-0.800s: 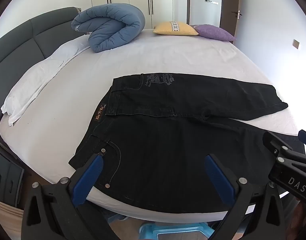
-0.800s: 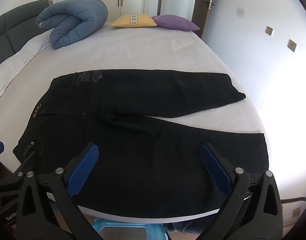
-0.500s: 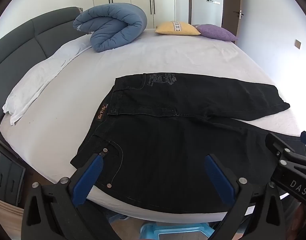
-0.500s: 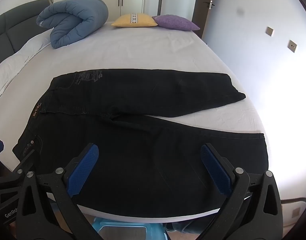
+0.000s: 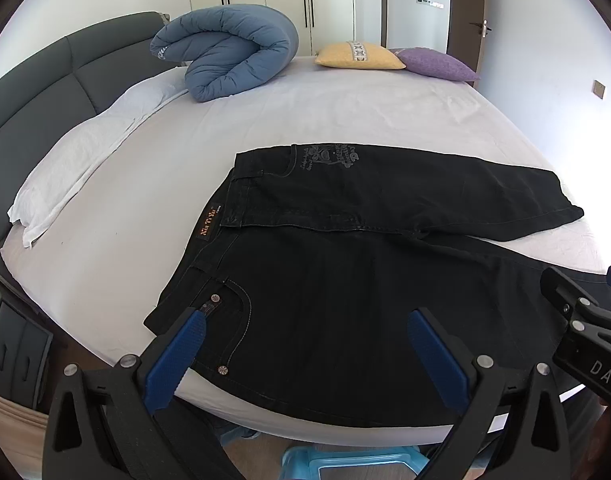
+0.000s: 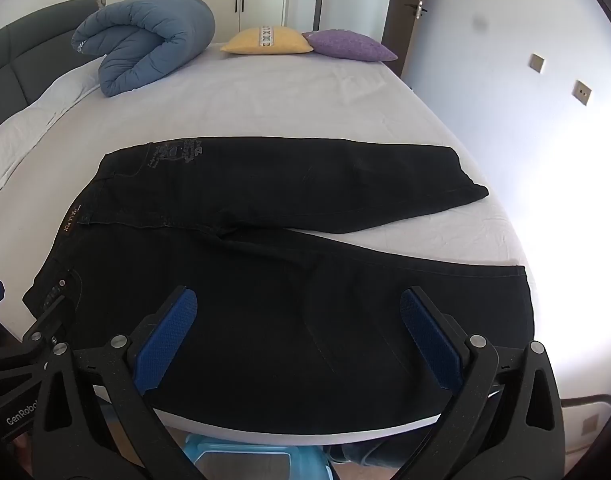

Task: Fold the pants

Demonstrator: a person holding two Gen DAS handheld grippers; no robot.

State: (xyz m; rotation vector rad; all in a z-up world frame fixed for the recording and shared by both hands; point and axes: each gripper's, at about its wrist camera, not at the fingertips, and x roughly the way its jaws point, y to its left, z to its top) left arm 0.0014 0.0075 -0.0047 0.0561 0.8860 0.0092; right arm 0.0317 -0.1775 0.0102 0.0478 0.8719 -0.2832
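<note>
The pants (image 5: 345,280) lie spread flat on the bed (image 5: 345,112), waist to the left, legs running right and splayed in a V, the near leg along the bed's near edge. Nothing is folded yet.

The likeliest trouble is a pinch that takes only the top layer, or catches the sheet too, so the leg drags crooked. The near leg could also slide off the edge if tugged toward the person.

Both pairs of fingers gape wide and hold nothing. The left gripper (image 5: 305,354) hangs above the near hip and pocket; the right gripper (image 6: 297,330) hangs above the near leg's middle. Neither appears to touch the cloth.
</note>
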